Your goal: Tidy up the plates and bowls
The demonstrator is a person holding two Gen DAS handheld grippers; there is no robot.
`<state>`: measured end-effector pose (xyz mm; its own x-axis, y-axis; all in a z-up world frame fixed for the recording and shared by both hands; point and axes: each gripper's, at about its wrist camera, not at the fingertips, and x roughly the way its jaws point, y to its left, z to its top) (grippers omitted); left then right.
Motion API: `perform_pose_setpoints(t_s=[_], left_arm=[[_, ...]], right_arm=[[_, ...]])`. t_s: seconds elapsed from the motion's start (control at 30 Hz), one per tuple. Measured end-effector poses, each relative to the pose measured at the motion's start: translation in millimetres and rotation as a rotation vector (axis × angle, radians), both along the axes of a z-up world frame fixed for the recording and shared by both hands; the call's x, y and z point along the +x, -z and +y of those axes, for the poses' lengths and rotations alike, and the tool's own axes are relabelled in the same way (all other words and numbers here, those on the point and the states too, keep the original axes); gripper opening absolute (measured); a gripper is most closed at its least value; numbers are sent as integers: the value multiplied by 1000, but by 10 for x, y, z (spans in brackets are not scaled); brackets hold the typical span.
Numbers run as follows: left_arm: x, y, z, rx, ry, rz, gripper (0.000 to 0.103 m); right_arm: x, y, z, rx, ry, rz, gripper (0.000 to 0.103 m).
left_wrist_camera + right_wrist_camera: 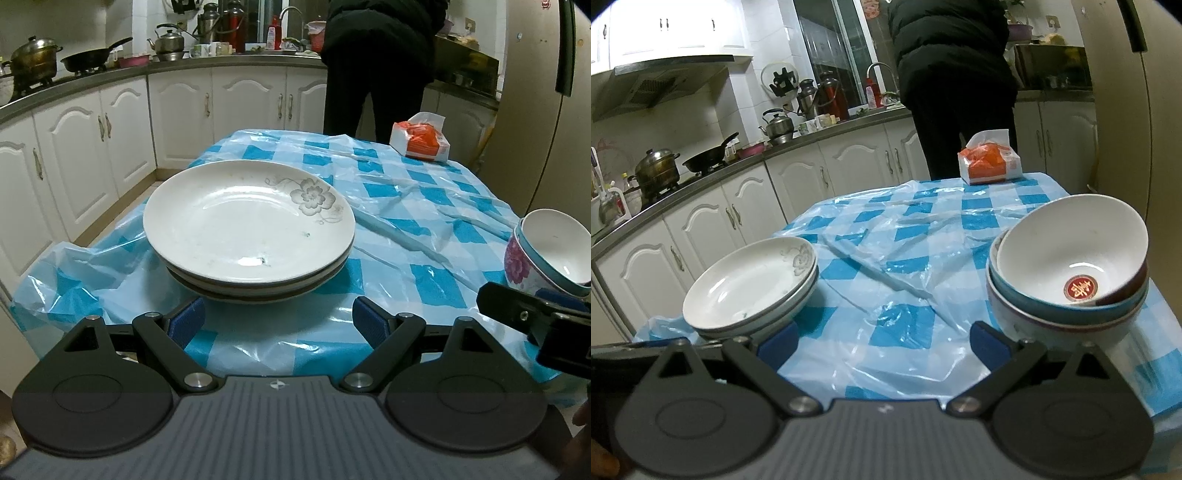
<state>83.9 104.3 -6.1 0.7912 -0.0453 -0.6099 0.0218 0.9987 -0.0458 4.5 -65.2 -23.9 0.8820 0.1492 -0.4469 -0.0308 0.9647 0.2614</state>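
A stack of white plates (247, 229) with a grey flower print sits on the blue checked table cover, straight ahead of my left gripper (277, 322). That gripper is open, its blue pads just short of the stack's near edge, with nothing between them. The plates (750, 284) appear at the left of the right wrist view. A stack of bowls (1071, 273), the top one white with a red seal inside, stands at the right. My right gripper (884, 344) is open, between the two stacks and near the table's front. The bowls (550, 251) show at the left wrist view's right edge.
An orange tissue pack (991, 162) lies at the table's far end. A person in dark clothes (956, 85) stands behind it at the counter. White cabinets (713, 221) and a stove with pots run along the left. A tall fridge (1160, 110) stands at the right.
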Motion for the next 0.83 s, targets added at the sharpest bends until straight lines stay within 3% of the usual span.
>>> perform_pose_setpoints(t_s=[0.47,0.7,0.83], left_arm=[[27,20,-26,3,16,2,103],[6,-63,10,-62,59,-37,103],[35,-209,81,-91,37,-84,103]], right_arm=[[13,35,-31,15,-7,6,99],[18,33,-35,16,-7,3,99],[74,-48,-49,12,-6,-22,99]])
